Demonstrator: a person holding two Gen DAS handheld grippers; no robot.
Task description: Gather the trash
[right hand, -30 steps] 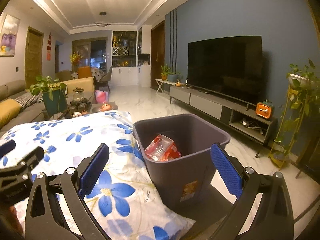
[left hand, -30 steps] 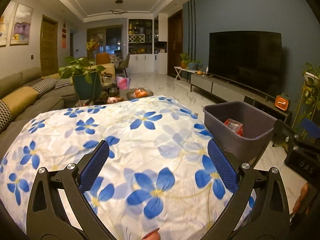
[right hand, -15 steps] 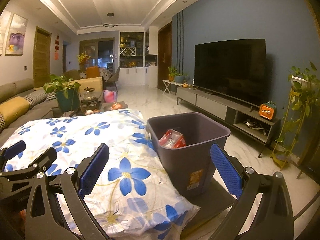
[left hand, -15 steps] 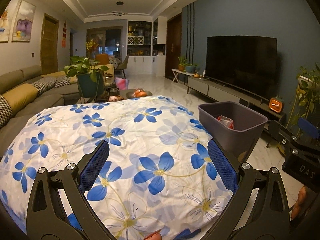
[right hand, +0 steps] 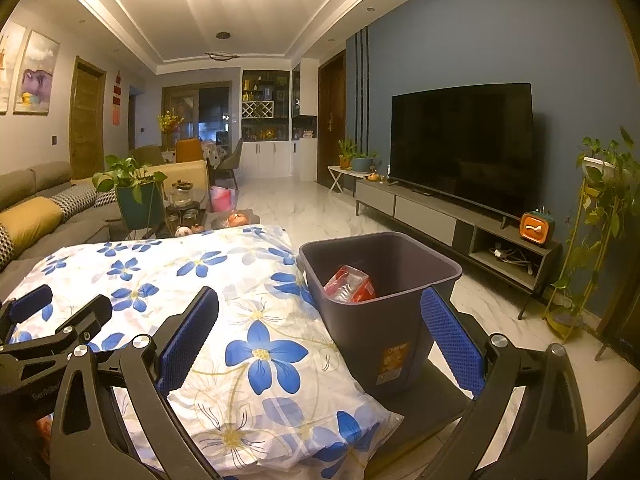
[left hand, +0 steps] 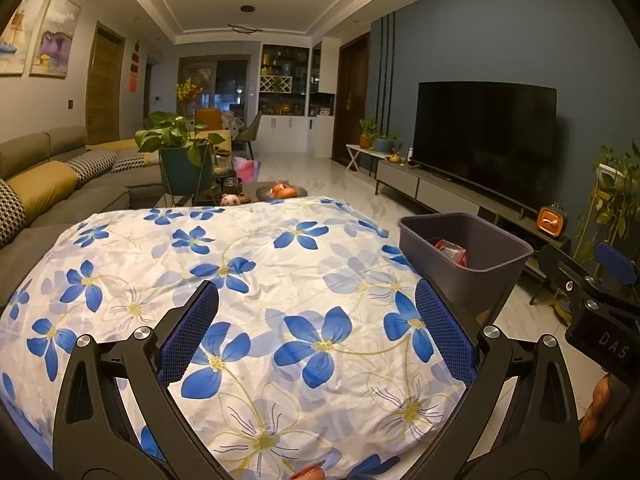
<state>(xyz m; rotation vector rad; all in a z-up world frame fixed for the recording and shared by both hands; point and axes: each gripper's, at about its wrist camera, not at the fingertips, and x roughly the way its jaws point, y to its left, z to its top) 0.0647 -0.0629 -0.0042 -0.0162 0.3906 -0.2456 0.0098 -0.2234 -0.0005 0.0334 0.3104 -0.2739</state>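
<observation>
The bin [right hand: 384,312] wall hides most of the red wrapper [right hand: 349,285]; in the left wrist view only its top [left hand: 451,249] clears the rim. The label [right hand: 394,356] print is too small to read. The flowered cloth [left hand: 248,288] covers whatever lies beneath. The right gripper [left hand: 600,300] is cut off by the frame edge there.

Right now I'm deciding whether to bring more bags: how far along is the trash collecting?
Done: a red wrapper lies inside the grey bin. In hand: nothing; the left gripper and right gripper are both open and empty. Left: no loose trash shows on the flowered cloth, so it looks near finished.
</observation>
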